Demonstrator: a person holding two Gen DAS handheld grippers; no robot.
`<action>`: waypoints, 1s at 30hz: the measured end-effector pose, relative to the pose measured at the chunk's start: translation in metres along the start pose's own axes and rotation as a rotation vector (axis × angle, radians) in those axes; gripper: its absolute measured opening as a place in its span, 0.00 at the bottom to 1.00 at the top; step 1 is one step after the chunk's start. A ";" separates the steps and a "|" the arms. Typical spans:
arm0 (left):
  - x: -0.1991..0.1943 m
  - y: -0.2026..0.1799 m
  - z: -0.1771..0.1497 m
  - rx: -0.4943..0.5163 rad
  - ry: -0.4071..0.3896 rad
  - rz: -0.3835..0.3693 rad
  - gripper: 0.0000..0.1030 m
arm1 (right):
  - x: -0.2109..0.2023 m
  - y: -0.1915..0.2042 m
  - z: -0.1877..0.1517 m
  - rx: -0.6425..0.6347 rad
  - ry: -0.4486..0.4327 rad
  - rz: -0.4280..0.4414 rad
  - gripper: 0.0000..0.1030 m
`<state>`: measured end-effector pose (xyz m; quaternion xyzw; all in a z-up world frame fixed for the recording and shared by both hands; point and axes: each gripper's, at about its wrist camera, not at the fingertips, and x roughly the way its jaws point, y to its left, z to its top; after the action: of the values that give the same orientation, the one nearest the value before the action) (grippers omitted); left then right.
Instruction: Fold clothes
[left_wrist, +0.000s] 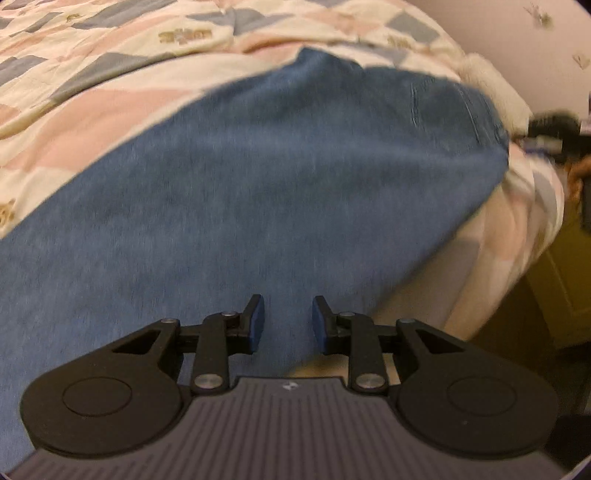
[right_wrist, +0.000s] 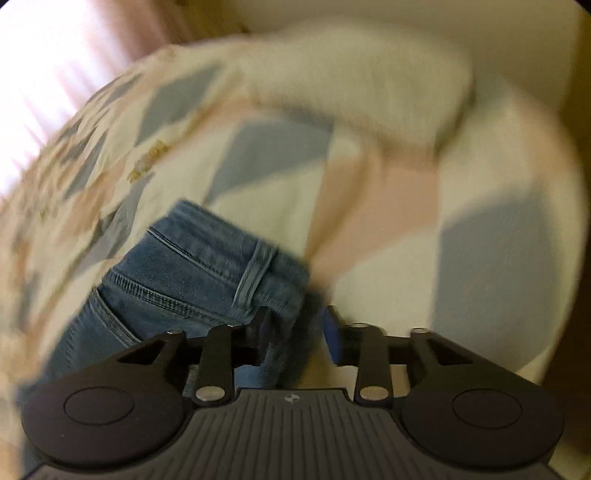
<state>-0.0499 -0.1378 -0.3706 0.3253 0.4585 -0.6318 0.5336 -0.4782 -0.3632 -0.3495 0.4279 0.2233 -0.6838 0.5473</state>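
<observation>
Blue jeans (left_wrist: 258, 184) lie spread flat on a patchwork quilt (left_wrist: 110, 74) and fill most of the left wrist view. My left gripper (left_wrist: 288, 321) hovers over the denim near the bed's edge. Its blue pads stand apart with nothing pinched between them. In the right wrist view the jeans' waistband (right_wrist: 184, 266), with a belt loop (right_wrist: 255, 273) and a back pocket seam, reaches in between the fingers of my right gripper (right_wrist: 295, 332). The left pad is hidden behind the fold of denim. The right pad (right_wrist: 332, 332) stands off the cloth with a dark gap beside it.
The quilt (right_wrist: 369, 203) has cream, pink and grey-blue patches. A white fluffy pillow or blanket (right_wrist: 351, 74) lies at the far end of the bed. The bed's side drops away at right, beside yellow furniture (left_wrist: 561, 277). A blurred dark object (left_wrist: 546, 129) shows past the jeans' far corner.
</observation>
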 end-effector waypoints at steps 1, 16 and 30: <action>-0.001 0.000 -0.004 0.005 0.009 0.007 0.23 | -0.010 0.012 -0.007 -0.088 -0.021 0.030 0.36; 0.047 0.024 0.083 -0.007 -0.197 0.151 0.21 | -0.013 0.161 -0.076 -0.840 -0.049 0.329 0.34; 0.101 -0.038 0.187 0.167 -0.294 0.034 0.19 | 0.021 0.219 -0.060 -0.808 0.049 0.532 0.20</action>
<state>-0.0944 -0.3482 -0.3840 0.2800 0.3159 -0.6995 0.5766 -0.2524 -0.3948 -0.3630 0.2393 0.3667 -0.3684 0.8201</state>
